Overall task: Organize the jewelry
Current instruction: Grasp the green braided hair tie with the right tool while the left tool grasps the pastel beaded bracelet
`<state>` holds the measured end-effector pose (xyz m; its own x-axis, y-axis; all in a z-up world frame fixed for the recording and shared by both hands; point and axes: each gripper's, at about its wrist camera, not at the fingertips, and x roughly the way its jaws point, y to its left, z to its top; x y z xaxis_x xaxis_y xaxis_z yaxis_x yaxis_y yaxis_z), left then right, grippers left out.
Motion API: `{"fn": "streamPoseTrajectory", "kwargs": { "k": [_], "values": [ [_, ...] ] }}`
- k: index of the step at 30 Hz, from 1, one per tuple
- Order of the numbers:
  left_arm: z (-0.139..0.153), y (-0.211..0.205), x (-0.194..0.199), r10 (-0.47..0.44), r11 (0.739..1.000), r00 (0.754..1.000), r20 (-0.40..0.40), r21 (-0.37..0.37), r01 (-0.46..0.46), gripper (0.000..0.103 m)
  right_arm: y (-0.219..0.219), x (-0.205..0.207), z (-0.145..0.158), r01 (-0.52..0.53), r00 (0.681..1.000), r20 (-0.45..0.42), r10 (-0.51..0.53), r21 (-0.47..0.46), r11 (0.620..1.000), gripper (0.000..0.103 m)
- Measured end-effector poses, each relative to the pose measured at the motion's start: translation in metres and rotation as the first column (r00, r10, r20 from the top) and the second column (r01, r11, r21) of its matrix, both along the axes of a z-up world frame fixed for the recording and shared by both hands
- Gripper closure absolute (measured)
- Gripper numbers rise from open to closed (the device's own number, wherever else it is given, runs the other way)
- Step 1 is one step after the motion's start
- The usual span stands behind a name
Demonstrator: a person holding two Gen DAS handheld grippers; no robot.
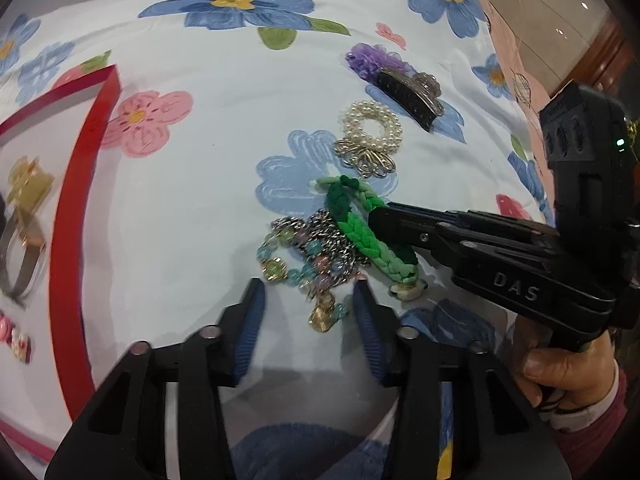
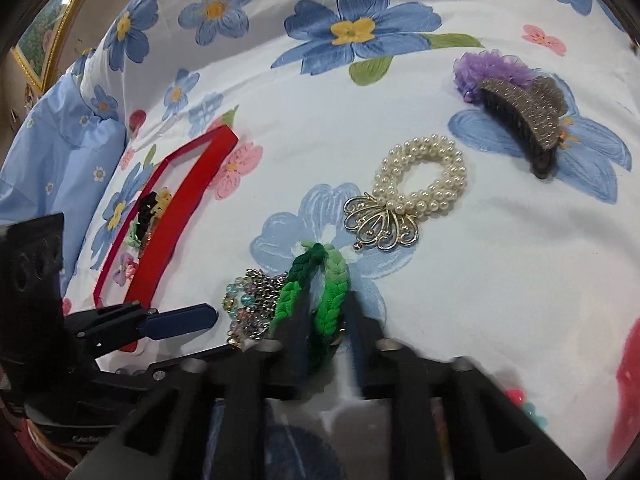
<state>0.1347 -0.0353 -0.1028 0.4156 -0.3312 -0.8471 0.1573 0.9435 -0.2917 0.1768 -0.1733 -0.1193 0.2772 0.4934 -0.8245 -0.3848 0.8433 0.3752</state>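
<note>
A green braided bracelet (image 1: 356,224) lies on the flowered cloth, partly over a beaded chain bracelet (image 1: 304,256). My right gripper (image 1: 376,218) comes in from the right; its fingers straddle one strand of the green bracelet (image 2: 328,304), with one finger through the loop. My left gripper (image 1: 310,292) is open just in front of the beaded chain, with a gold charm (image 1: 322,316) between its fingers. It also shows at the left of the right wrist view (image 2: 200,316).
A pearl bracelet with a gold ornament (image 2: 416,188), a dark rhinestone hair claw (image 2: 524,124) and a purple scrunchie (image 2: 492,68) lie farther back. A red box (image 1: 72,208) at the left holds rings and small clips. A pink wall stands at the right.
</note>
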Motion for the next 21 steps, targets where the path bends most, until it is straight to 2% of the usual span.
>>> {"fn": "streamPoseTrajectory", "kwargs": {
  "k": [1,3,6,9,16,21],
  "values": [
    [-0.001,-0.002,0.001,-0.011,1.000,1.000,0.001,0.003,0.011,0.086,-0.001,-0.001,0.002,0.002,1.000,0.009,-0.002,0.003,1.000,0.092],
    [-0.004,-0.006,0.003,-0.033,0.999,0.999,0.000,0.013,0.033,0.095,-0.007,-0.004,0.008,0.014,1.000,0.027,-0.014,0.005,1.000,0.092],
    [-0.001,-0.007,0.000,-0.052,0.998,0.998,0.017,0.025,0.052,0.095,-0.019,-0.006,0.018,0.046,0.998,0.045,-0.047,0.026,0.999,0.093],
    [0.007,-0.001,-0.007,-0.039,0.999,0.999,0.033,-0.003,0.039,0.096,-0.033,-0.009,0.024,0.082,0.995,0.054,-0.084,0.040,0.996,0.093],
    [0.042,0.032,-0.026,0.041,0.995,0.994,0.097,-0.099,-0.031,0.096,-0.050,-0.017,0.037,0.112,0.991,0.068,-0.117,0.073,0.991,0.093],
    [0.071,0.050,-0.036,0.081,0.991,0.985,0.155,-0.121,-0.063,0.096,-0.044,-0.023,0.049,0.097,0.991,0.087,-0.105,0.094,0.991,0.093]
  ]
}}
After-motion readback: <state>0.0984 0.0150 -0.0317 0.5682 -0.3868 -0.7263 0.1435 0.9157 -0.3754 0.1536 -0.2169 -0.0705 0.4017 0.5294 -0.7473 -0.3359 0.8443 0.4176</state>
